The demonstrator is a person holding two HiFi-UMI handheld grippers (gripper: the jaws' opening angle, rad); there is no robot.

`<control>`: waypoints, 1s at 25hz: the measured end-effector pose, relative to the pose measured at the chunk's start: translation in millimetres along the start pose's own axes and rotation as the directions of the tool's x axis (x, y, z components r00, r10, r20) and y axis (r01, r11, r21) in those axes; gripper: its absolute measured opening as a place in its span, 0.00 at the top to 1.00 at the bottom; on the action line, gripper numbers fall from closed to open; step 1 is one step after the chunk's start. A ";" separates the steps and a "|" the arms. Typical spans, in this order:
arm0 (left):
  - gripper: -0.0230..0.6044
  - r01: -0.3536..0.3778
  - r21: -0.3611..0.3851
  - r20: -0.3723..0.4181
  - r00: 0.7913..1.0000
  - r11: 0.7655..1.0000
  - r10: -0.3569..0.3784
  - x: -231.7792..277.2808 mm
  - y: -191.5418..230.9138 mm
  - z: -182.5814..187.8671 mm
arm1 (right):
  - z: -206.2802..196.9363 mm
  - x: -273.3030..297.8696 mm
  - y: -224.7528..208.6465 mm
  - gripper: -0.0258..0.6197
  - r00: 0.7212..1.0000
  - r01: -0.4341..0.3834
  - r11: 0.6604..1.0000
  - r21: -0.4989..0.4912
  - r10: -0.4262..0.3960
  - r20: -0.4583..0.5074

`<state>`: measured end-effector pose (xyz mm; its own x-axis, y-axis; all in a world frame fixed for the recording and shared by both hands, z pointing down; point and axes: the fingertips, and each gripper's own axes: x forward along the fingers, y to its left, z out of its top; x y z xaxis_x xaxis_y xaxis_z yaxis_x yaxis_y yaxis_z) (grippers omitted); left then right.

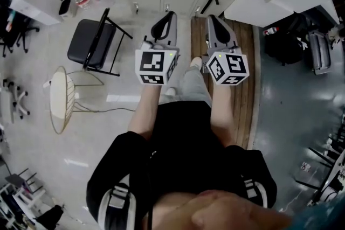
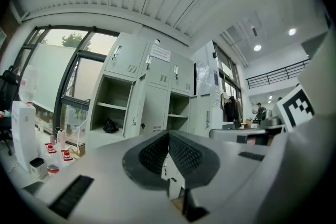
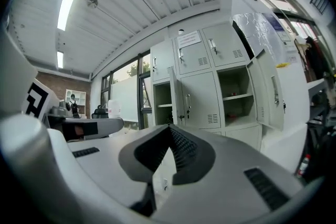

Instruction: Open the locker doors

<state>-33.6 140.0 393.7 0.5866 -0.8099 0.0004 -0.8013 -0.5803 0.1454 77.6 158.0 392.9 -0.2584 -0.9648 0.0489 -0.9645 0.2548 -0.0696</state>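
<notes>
Faces a bank of pale grey lockers (image 3: 210, 86), well ahead of both tongs and touched by neither. Top row of doors closed; in the lower row, left and right compartments open with shelves showing, right-hand door (image 3: 271, 93) swung wide, middle door (image 3: 200, 100) closed. Below, on the grey floor (image 1: 86, 132), a strip of wooden boards (image 1: 246, 83) running up to the lockers, then a black chair (image 1: 92, 40) and a round side table (image 1: 58, 98) off to the left. Holds the left tongs (image 2: 168, 135) and right tongs (image 3: 169, 128) side by side, pointing level at the lockers. Both clenched tip to tip, grasping nothing. Inside the open left compartment, a small dark bag (image 2: 110, 125) on the shelf.
</notes>
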 end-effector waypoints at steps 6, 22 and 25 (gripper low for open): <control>0.95 0.037 0.003 0.001 0.999 0.999 -0.037 1.2 -21.5 -1.7 | -2.2 -14.0 -6.1 0.94 1.000 0.001 1.000 -0.014 -0.001 -0.006; 0.95 0.051 0.088 0.031 0.998 0.995 -0.053 38.9 -53.4 18.7 | -2.5 -9.3 -41.9 0.94 0.999 -0.054 0.998 -0.015 0.054 -0.004; 0.95 0.029 0.073 0.044 0.999 0.997 -0.032 45.2 -60.3 17.9 | 2.8 -9.6 -52.6 0.93 0.998 -0.063 0.998 -0.024 0.063 -0.002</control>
<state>39.1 136.9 367.3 0.6061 -0.7939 -0.0481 -0.7905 -0.6080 0.0732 130.9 153.6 393.3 -0.3185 -0.9468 0.0469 -0.9474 0.3163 -0.0481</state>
